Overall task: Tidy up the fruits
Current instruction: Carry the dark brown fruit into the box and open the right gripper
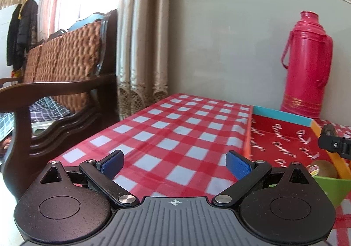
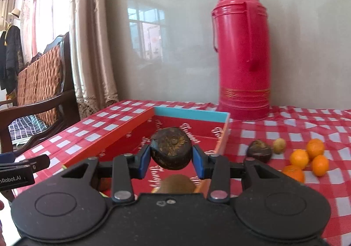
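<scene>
Two views, left wrist first. Ahead of the left gripper (image 1: 174, 164): a broad bare stretch of red-checked tablecloth (image 1: 175, 127), running to the grey wall. Left of the fingers: table edge close by, then a dark wooden bench (image 1: 54, 92) and curtains (image 1: 140, 33). Right of the fingers: a red tray (image 1: 283, 138) with an orange near rim and blue far rim, its left wall just beside the right finger (image 1: 238, 164). Behind the tray, a pink thermos (image 1: 307, 66) against the wall. Beyond the right finger, low at the tray's near end: a kiwi (image 1: 324, 169) with a sticker, behind a green wall. Jaws spread wide, blue pads apart, nothing between them, nothing touched. At the far right edge: tip of the right gripper (image 1: 329, 136) with something dark in it.

Right wrist view. Right gripper (image 2: 171, 156) poised over the tray (image 2: 114, 145), open room ahead down its red floor to the blue far wall. Dark brown fruit (image 2: 171, 149) sitting squarely between the fingers, both blue pads pressed against its sides, clear of the tray floor. Jaws part closed, clamped on that fruit. Below the fingers, partly hidden by the gripper body: a kiwi (image 2: 177, 183) in the tray. Right of the fingers, on the cloth outside the tray: another dark fruit (image 2: 258, 150), a small yellowish fruit (image 2: 279, 146) just beside it, and four oranges (image 2: 307, 159) clustered farther right. Thermos (image 2: 241, 48) upright beyond the tray's far right corner. Left of the fingers: the left gripper (image 2: 24, 164), black, near the table edge.
</scene>
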